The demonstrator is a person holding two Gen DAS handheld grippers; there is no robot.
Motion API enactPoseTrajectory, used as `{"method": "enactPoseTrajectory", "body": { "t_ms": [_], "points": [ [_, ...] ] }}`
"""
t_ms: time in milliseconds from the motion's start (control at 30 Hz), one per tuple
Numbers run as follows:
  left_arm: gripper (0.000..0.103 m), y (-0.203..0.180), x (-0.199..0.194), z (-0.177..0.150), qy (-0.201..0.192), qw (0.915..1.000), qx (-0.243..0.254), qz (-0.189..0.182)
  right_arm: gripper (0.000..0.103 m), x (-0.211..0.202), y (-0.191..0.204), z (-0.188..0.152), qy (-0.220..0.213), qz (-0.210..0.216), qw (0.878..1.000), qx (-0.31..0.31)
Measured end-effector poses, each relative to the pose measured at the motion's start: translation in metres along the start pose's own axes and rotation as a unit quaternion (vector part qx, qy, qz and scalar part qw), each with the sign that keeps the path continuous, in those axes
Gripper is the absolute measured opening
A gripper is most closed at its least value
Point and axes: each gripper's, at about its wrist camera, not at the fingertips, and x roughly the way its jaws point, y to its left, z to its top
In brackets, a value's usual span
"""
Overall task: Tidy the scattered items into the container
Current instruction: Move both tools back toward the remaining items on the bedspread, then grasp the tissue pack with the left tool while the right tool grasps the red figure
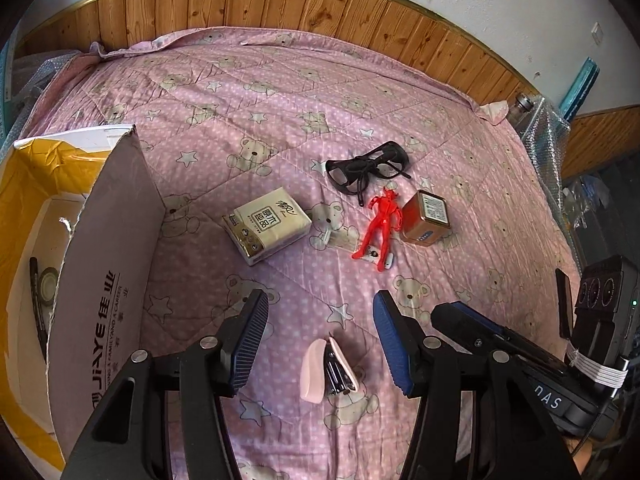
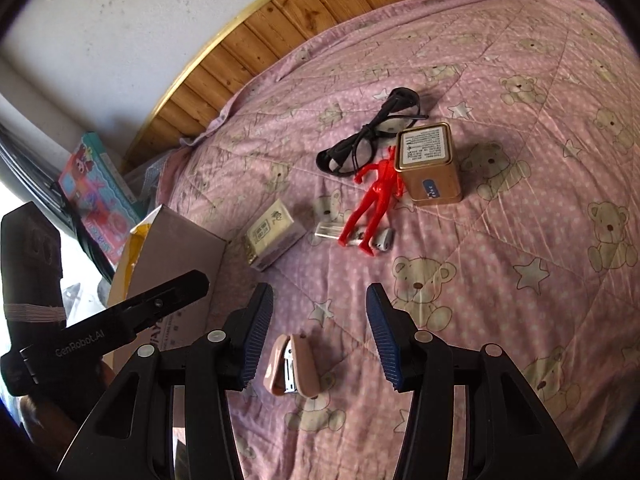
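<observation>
On the pink bear-print quilt lie a pink stapler (image 1: 327, 372) (image 2: 294, 368), a tissue pack (image 1: 267, 230) (image 2: 274, 235), a red toy figure (image 1: 380, 220) (image 2: 370, 200), black glasses (image 1: 366, 170) (image 2: 368, 138) and a gold tin (image 1: 426, 218) (image 2: 430, 164). A small white-and-clear item (image 2: 352, 236) lies under the figure's legs. The open cardboard box (image 1: 100, 280) (image 2: 176, 264) stands at the left. My left gripper (image 1: 320, 344) is open above the stapler. My right gripper (image 2: 318, 340) is open too, with the stapler between its fingers in view; whether they touch it I cannot tell.
A roll of tape (image 1: 44, 284) lies inside the box, which has a yellow lining. Wooden panelling (image 1: 280, 4) runs along the far side of the bed. A colourful toy package (image 2: 100, 192) leans by the wall beyond the box. Bubble wrap (image 1: 540, 136) sits at the bed's right corner.
</observation>
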Motion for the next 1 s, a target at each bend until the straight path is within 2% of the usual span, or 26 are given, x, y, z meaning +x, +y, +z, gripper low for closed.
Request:
{"method": "enactPoseTrajectory", "body": {
  "t_ms": [133, 367, 467, 533, 600, 633, 700, 767, 833, 900, 1000],
  "points": [
    [0.057, 0.008, 0.028, 0.015, 0.009, 0.9998, 0.002, 0.02, 0.052, 0.024, -0.008, 0.016, 0.004, -0.014, 1.0, 0.003],
    [0.058, 0.019, 0.068, 0.047, -0.002, 0.9981, 0.023, 0.057, 0.052, 0.075, -0.022, 0.045, 0.011, -0.063, 0.998, 0.003],
    [0.058, 0.026, 0.086, 0.058, -0.005, 0.9979, 0.028, 0.058, 0.052, 0.097, -0.03, 0.051, 0.02, -0.073, 0.997, 0.006],
    [0.057, 0.031, 0.1, 0.061, 0.0, 0.9983, 0.026, 0.053, 0.046, 0.102, -0.025, 0.053, 0.01, -0.083, 0.996, -0.019],
    [0.058, 0.037, 0.115, 0.061, 0.01, 0.9984, 0.018, 0.053, 0.028, 0.105, -0.025, 0.054, 0.013, -0.079, 0.996, -0.038],
    [0.058, 0.038, 0.115, 0.061, -0.005, 0.9984, 0.016, 0.054, 0.017, 0.105, -0.027, 0.055, 0.018, -0.07, 0.996, -0.042],
    [0.058, 0.041, 0.116, 0.062, -0.005, 0.9989, 0.0, 0.046, 0.013, 0.1, -0.027, 0.056, 0.024, -0.077, 0.995, -0.058],
    [0.057, 0.041, 0.114, 0.06, 0.017, 0.9992, -0.027, 0.025, 0.009, 0.088, -0.025, 0.057, 0.025, -0.086, 0.992, -0.089],
    [0.057, 0.031, 0.109, 0.054, 0.049, 0.9984, -0.029, 0.001, 0.009, 0.072, -0.022, 0.055, 0.032, -0.102, 0.985, -0.133],
    [0.057, 0.024, 0.099, 0.047, 0.059, 0.9975, -0.031, -0.025, 0.009, 0.056, -0.016, 0.05, 0.026, -0.151, 0.969, -0.193],
    [0.059, 0.015, 0.085, 0.038, 0.028, 0.9995, -0.001, -0.014, 0.01, 0.049, -0.013, 0.035, 0.025, -0.236, 0.935, -0.266]
  ]
}}
